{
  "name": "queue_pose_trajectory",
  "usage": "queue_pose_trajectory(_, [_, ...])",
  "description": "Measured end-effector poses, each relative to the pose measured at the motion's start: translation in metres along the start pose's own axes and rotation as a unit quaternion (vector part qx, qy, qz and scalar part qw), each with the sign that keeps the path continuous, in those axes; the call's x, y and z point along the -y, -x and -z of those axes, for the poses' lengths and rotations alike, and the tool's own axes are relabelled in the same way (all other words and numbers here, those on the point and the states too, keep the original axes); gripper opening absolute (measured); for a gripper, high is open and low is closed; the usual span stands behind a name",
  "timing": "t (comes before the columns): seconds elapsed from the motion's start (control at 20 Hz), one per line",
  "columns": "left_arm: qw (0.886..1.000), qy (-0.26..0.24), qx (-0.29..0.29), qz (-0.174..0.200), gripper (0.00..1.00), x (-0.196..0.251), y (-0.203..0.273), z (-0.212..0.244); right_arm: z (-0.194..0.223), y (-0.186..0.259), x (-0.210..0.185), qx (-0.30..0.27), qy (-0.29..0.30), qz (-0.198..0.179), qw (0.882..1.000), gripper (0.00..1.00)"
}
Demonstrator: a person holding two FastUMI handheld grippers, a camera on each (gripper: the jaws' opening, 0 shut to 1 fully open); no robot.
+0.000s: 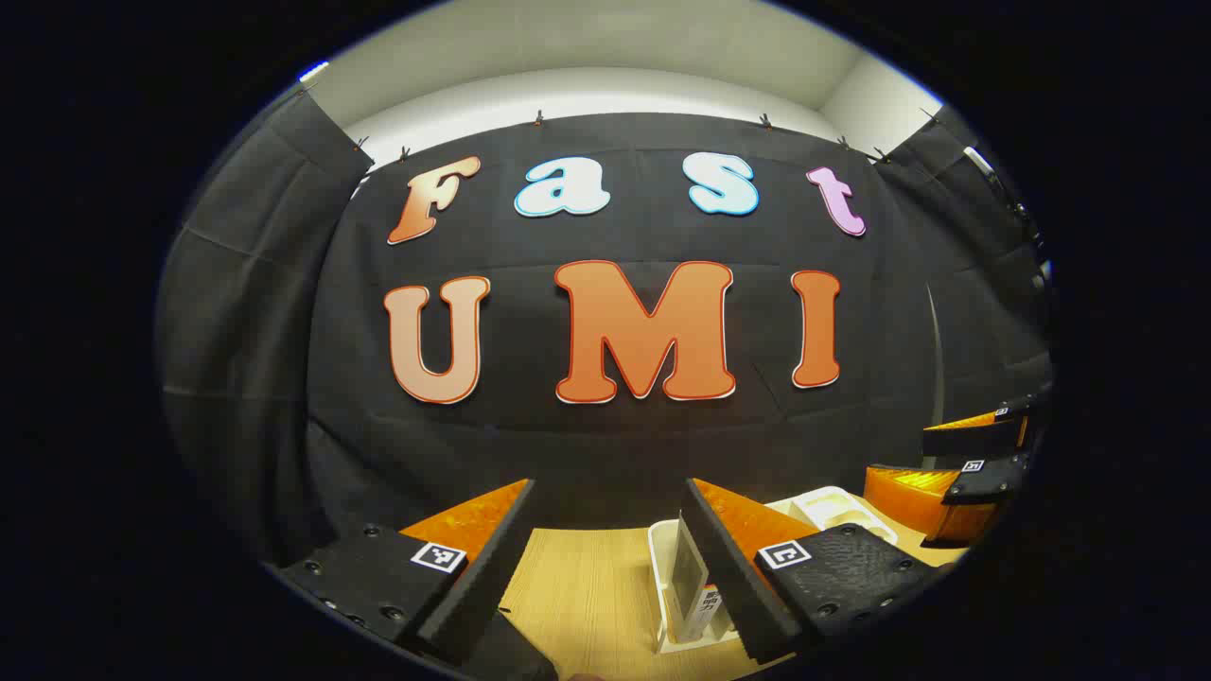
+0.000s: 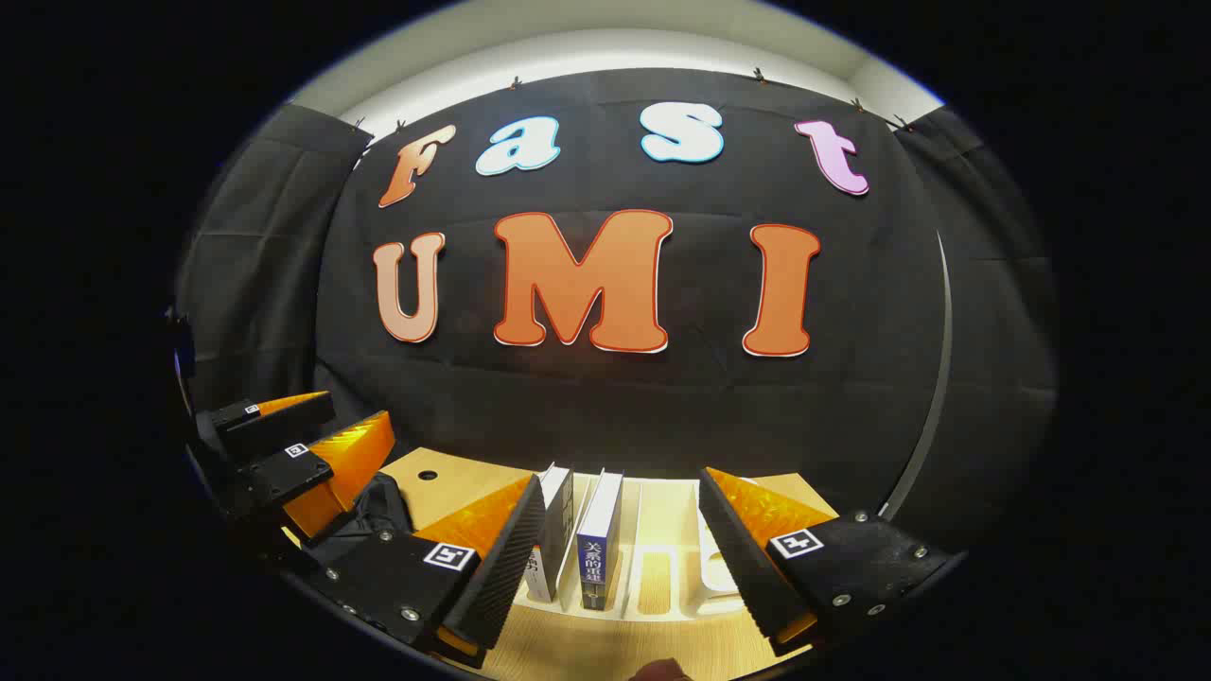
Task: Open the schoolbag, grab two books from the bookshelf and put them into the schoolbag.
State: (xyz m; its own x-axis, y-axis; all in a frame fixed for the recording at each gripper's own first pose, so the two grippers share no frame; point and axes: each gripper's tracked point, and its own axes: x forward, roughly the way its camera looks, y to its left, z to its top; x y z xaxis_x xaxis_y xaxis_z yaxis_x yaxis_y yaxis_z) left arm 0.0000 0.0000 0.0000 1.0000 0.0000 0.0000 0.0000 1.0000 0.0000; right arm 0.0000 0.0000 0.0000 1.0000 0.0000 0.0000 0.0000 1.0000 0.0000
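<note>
A white bookshelf rack (image 2: 662, 567) stands on the wooden table (image 2: 454, 482) in front of the black cloth wall. Two books stand upright in it: a pale-spined book (image 2: 556, 530) and a blue-spined book (image 2: 598, 544). My right gripper (image 2: 620, 567) is open, its fingers spread to either side of the books and short of them. The black schoolbag (image 2: 378, 511) lies to the left, partly hidden behind my left gripper (image 2: 284, 463). In the left gripper view my left gripper (image 1: 605, 577) is open over the table, with the rack's end (image 1: 662, 586) and a book (image 1: 689, 577) beside its right finger.
The other gripper (image 1: 965, 482) shows at the far right of the left gripper view, with a white rounded plastic part (image 1: 833, 506) just before it. The table has a small round hole (image 2: 428, 475) near the schoolbag. Black cloth closes the back and both sides.
</note>
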Motion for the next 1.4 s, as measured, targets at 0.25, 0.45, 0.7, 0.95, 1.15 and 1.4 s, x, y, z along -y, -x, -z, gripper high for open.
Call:
queue_pose_trajectory(0.25, [1.0, -0.003, 0.002, -0.002, 0.96, 0.0, 0.0, 0.0, 0.002, -0.002, -0.003, -0.001, 0.005, -0.009, 1.0, 0.97])
queue_pose_trajectory(0.45, [1.0, -0.006, -0.003, -0.005, 0.96, 0.0, 0.001, 0.004, 0.006, -0.003, -0.006, -0.009, 0.003, -0.018, 1.0, 0.97])
queue_pose_trajectory(0.7, [1.0, -0.014, -0.003, -0.008, 0.96, -0.001, 0.003, 0.003, 0.006, -0.004, -0.004, -0.009, -0.001, -0.02, 1.0, 0.97])
queue_pose_trajectory(0.95, [1.0, -0.024, -0.003, -0.012, 0.96, -0.003, 0.005, 0.003, 0.007, -0.003, -0.004, -0.009, -0.002, -0.023, 1.0, 0.97])
queue_pose_trajectory(1.15, [0.999, -0.035, -0.005, -0.007, 0.96, 0.004, 0.006, 0.007, 0.01, -0.001, 0.0, -0.013, 0.001, -0.022, 1.0, 0.97])
queue_pose_trajectory(1.4, [0.998, -0.06, -0.019, -0.008, 0.96, 0.005, 0.007, 0.024, 0.017, -0.001, 0.01, -0.02, 0.004, -0.018, 1.0, 0.97])
